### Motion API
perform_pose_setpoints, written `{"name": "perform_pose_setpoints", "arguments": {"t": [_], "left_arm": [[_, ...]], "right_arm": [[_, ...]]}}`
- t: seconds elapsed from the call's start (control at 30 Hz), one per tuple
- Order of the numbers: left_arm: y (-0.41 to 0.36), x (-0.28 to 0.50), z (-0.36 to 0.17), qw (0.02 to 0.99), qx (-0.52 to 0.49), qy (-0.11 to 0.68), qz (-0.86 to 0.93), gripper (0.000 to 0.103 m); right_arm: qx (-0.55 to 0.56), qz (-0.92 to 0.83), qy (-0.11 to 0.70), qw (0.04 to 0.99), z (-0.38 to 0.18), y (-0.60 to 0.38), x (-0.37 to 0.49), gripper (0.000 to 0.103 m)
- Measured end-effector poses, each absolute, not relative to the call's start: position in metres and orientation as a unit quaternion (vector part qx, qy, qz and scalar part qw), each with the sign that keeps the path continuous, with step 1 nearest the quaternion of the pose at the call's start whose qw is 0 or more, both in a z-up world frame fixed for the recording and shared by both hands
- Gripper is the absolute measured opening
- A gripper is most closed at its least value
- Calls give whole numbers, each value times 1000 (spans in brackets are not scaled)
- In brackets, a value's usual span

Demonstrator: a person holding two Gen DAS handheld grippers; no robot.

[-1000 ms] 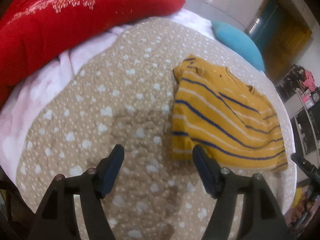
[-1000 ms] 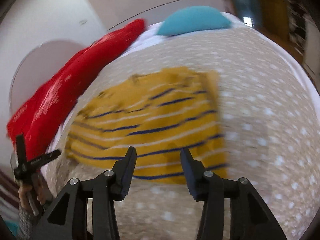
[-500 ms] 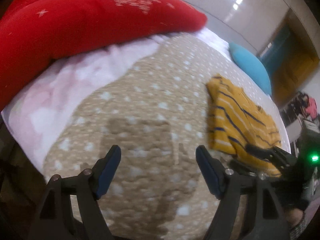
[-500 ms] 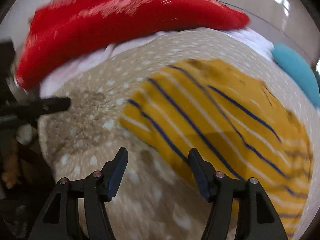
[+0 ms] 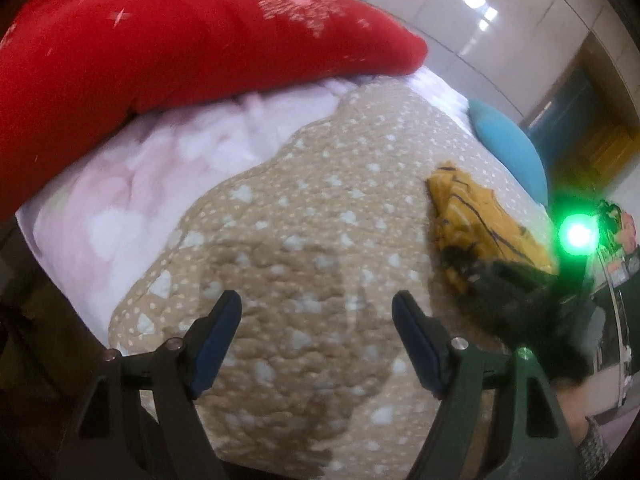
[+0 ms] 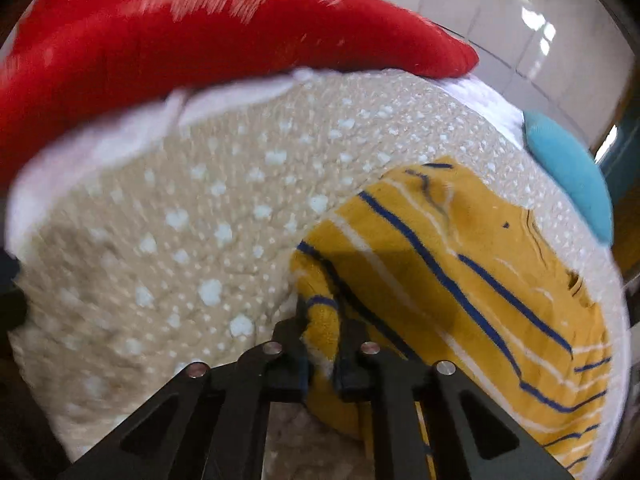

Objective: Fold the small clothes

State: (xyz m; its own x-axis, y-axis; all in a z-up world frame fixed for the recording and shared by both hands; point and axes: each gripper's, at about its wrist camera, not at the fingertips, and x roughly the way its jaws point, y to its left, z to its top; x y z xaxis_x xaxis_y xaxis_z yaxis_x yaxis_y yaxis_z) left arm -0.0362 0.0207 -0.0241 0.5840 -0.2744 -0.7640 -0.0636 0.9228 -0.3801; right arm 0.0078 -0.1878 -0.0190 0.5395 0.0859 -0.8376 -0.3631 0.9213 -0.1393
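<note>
A small mustard-yellow shirt with blue and white stripes lies folded on a beige dotted quilt. My right gripper is shut on the shirt's near left corner, and a fold of the cloth bulges up between its fingers. In the left wrist view the same shirt lies at the right, with the right gripper on its near edge as a dark blur. My left gripper is open over bare quilt, well left of the shirt, with nothing between its fingers.
A big red pillow lies along the far side of the bed on a white-pink blanket. A blue cushion sits beyond the shirt. The bed edge drops off at the near left. A green lamp glows on the right tool.
My right gripper swung across to the shirt's near left corner and closed on it. My left gripper drifted left, away from the shirt, and stayed open.
</note>
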Motion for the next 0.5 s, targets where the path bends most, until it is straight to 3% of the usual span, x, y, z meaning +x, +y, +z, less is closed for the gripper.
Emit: {"name": "perform_pose_setpoints", "arguments": {"t": [0.27, 0.4, 0.5], "left_arm": [[-55, -25, 14, 871, -146, 451, -128, 78], [-103, -20, 23, 864, -122, 456, -175, 79], [-145, -13, 25, 853, -101, 465, -214, 79]], "right_arm": [[166, 97, 377, 906, 82, -388, -18, 8], [268, 29, 353, 896, 69, -499, -66, 8], [317, -21, 371, 873, 28, -552, -96, 8]]}}
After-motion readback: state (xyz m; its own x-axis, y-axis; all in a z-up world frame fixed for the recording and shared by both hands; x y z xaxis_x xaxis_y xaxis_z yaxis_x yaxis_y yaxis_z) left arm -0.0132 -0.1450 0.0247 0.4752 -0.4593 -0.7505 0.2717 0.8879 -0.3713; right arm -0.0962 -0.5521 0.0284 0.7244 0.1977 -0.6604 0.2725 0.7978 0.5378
